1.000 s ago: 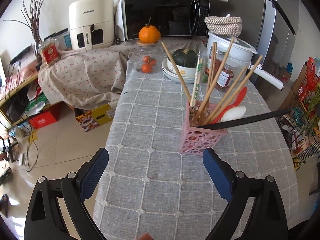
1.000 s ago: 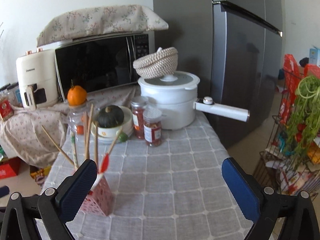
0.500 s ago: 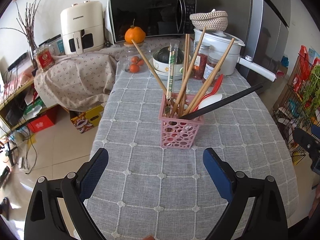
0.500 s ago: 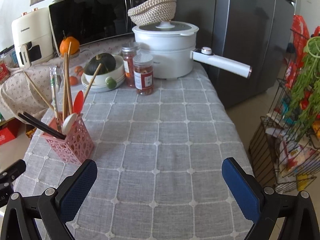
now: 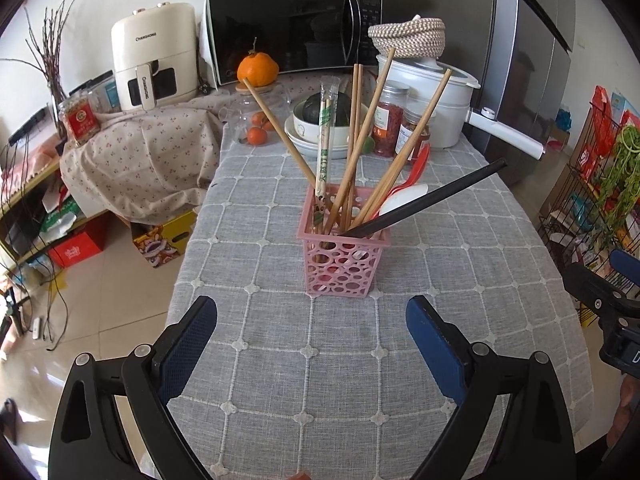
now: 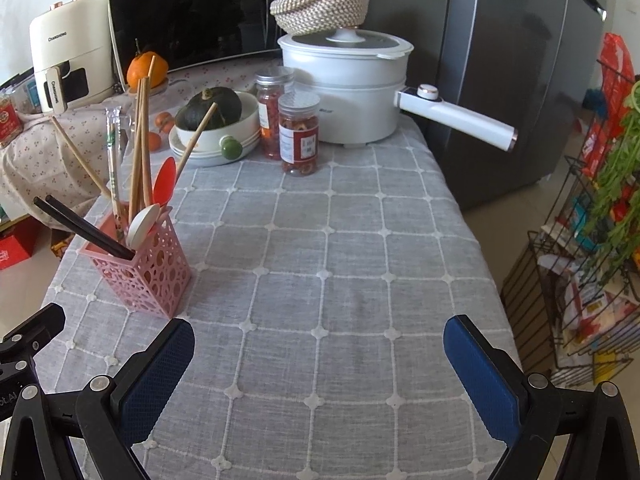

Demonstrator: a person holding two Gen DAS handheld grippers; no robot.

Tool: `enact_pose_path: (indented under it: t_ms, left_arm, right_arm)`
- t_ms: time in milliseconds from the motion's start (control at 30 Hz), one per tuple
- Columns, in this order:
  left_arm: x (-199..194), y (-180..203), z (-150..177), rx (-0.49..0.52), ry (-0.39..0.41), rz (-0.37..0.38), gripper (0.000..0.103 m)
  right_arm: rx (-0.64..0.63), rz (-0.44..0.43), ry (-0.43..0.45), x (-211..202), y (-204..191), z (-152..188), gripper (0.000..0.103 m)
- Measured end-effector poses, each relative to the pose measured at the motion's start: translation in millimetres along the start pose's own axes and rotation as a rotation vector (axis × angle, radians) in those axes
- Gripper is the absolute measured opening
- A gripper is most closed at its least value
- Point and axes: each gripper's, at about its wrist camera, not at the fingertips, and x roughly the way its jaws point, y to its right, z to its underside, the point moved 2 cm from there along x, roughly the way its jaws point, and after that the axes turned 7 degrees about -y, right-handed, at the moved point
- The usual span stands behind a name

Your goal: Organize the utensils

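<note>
The left gripper (image 5: 311, 343) has drawn back from the pink basket (image 5: 343, 257) and hangs wide open and empty, as does the right gripper (image 6: 319, 354). All utensils (chopsticks (image 5: 362, 142), spoons) stand inside, so the task looks finished.

In the one pink basket (image 5: 343, 258): five bare wooden chopsticks (image 5: 362, 132), one wrapped pair (image 5: 325, 136), two black chopsticks (image 5: 430, 198), one red spoon (image 5: 416, 168), one white spoon (image 5: 402, 202). Behind it, two jars (image 6: 298, 132).
</note>
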Motion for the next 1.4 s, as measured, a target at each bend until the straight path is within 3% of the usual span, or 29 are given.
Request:
enact_pose_path:
  t_ms: [1167, 1400]
  left_arm:
    - [-0.8, 5.4, 1.9, -0.002, -0.001, 0.024, 0.097]
    - [4.4, -6.1, -0.8, -0.075, 0.056, 0.041, 0.097]
  right_arm:
    - [0.016, -0.004, -0.026, 6.0, -4.9, 2.9, 0.102]
    - [0.034, -0.022, -0.036, 7.3, -1.5, 2.3, 0.102]
